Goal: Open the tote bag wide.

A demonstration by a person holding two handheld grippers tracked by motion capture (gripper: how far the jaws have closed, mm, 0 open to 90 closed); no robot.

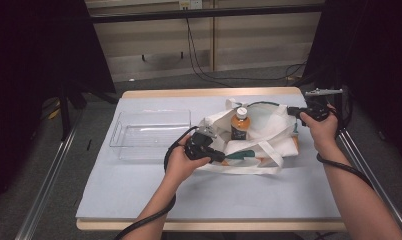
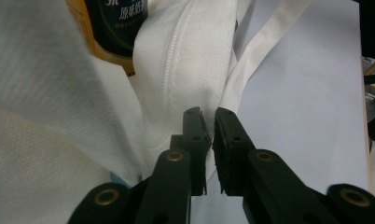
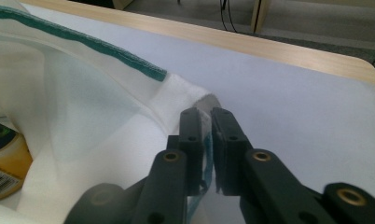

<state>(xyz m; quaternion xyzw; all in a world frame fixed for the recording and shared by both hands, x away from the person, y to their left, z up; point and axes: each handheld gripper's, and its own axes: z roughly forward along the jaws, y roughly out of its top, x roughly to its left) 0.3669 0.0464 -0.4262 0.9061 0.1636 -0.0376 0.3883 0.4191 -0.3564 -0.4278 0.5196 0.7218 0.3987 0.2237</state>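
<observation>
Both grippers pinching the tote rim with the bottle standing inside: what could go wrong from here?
1. The orange drink bottle stands upright in the white tote bag. Pulling the rim unevenly could tip it over.
2. The right gripper holds just a thin fold of the bag's edge between its jaws, so the cloth may slip out.
3. The left gripper also pinches only cloth, close beside a loose strap, which might snag.

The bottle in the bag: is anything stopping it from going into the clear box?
Yes. The bottle stands inside the white bag, so cloth surrounds it on the way to the clear box. Both hand-held grippers, left and right, are pinching the bag's cloth, not the bottle.
</observation>
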